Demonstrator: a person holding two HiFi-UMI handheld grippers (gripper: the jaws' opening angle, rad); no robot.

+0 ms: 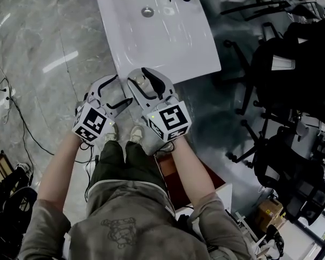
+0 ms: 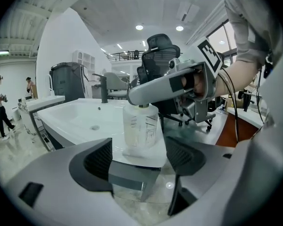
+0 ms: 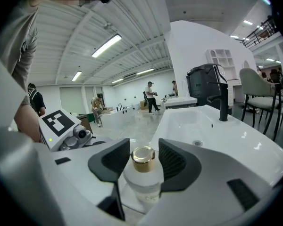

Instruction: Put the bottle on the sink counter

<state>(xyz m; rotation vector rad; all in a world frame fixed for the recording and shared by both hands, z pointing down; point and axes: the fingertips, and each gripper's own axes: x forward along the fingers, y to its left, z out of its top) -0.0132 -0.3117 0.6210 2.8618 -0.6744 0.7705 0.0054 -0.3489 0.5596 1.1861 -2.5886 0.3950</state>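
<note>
The bottle (image 3: 142, 175) is standing upright on the near corner of the sink counter (image 1: 197, 50), a clear one with a gold cap (image 3: 143, 157), and it is sitting close to the edge. The right gripper (image 3: 144, 155) is reaching over it with its jaws standing wide, one pad on each side of the cap and neither pressing on it, so the bottle is resting on its own base. The left gripper (image 2: 137, 149) is waiting just beside it, jaws spread and holding nothing, looking straight at the bottle's side.

To my eye the placing is as good as done and the letting go is the step in hand. The person is going to want to keep those jaws wide and draw the right gripper back along its own line, not sideways, since a pad catching the cap could tip the bottle off that corner.

The counter is gleaming white and smooth, sloping into a shallow basin with a drain (image 1: 147, 12) and a black faucet (image 3: 222, 95) at the far side. Grey marbled floor (image 1: 38, 47) is shining around it, black office chairs (image 1: 281, 75) are crowding one side, and a few people (image 3: 151, 97) are standing far off among other basins
</note>
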